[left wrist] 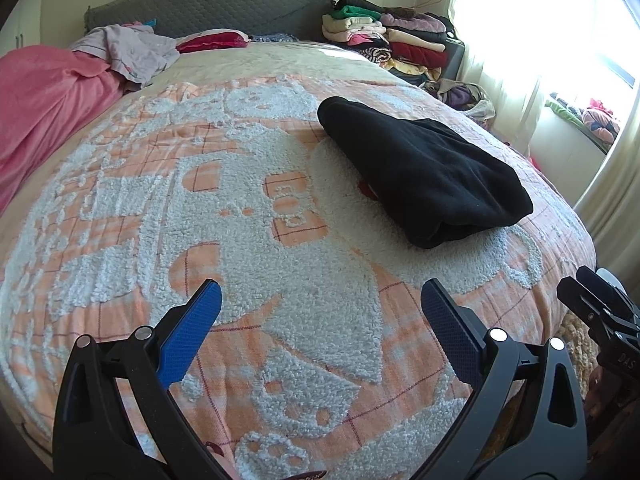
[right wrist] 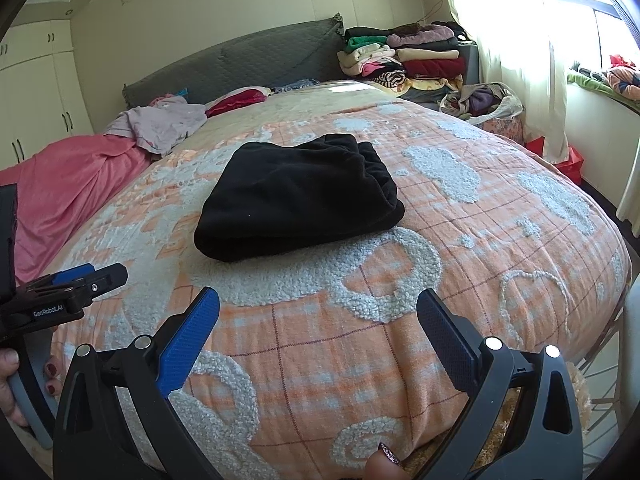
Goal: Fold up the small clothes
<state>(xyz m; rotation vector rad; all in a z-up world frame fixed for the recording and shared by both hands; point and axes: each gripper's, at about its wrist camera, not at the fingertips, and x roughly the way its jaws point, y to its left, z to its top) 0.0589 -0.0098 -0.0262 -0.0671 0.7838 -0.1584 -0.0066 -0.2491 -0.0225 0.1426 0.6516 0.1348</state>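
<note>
Clutter rings the far side of the bed: a crumpled grey-lilac garment (right wrist: 160,126) and a rumpled pink blanket (right wrist: 72,184) lie toward the left, a red cushion (right wrist: 238,100) sits against the quilted grey headboard (right wrist: 240,64), and a tall stack of folded clothes in many colours (right wrist: 404,56) stands at the far right corner beside the white curtain (right wrist: 516,40). None of it lies between the grippers and the garment. The orange-and-white fleecy bedspread (right wrist: 360,340) is bare around the middle and along its near edge, where both tools are held; its right side drops off toward the window wall.

A folded black fleece garment (right wrist: 300,196) rests near the middle of the bedspread, a thick, roughly rectangular bundle with a rounded fold facing the near edge and a gathered edge on its far side.

The left gripper (left wrist: 320,300) is spread wide, blue pads (left wrist: 192,332) empty, well short of the garment. The right gripper (right wrist: 318,308) is equally wide and empty.
</note>
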